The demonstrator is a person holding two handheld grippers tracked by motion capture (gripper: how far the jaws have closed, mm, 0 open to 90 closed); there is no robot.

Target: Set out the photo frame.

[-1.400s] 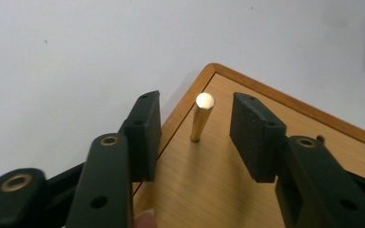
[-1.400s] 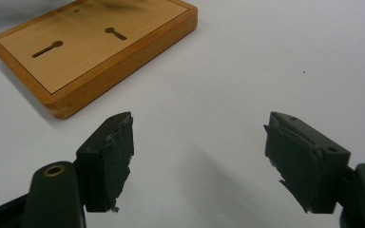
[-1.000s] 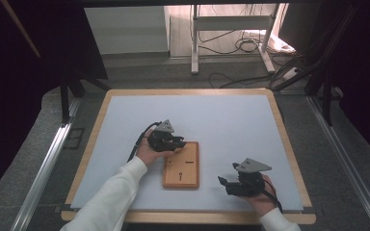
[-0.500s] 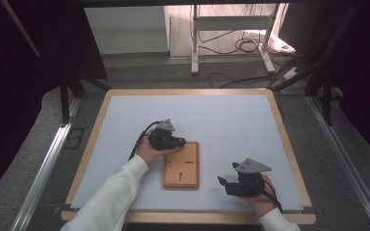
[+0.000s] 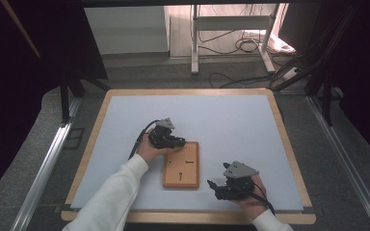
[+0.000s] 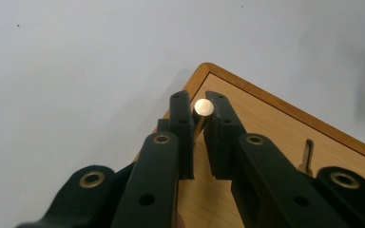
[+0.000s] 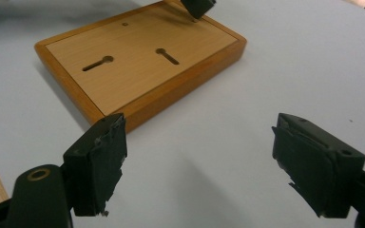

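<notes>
Because the wooden board (image 5: 181,165) lies loose on the white table mat (image 5: 231,120), any sideways load from a gripper could slide or tip it; in judgement, this is the main risk, since nothing clamps the board. It rests near the front middle of the mat, between the two grippers, its face showing two keyhole slots (image 7: 97,62) and a small hole. A second risk concerns the metal peg (image 6: 203,107): it is seized close to its top end at the board's far left corner, so a tilted hand could bend it, jam it or let it slip out. The left gripper (image 6: 197,105) has its jaws nearly together, clamped on this peg from both sides. The right gripper (image 7: 197,166) hovers just beside the board's near right corner, jaws spread wide, holding and touching nothing.
</notes>
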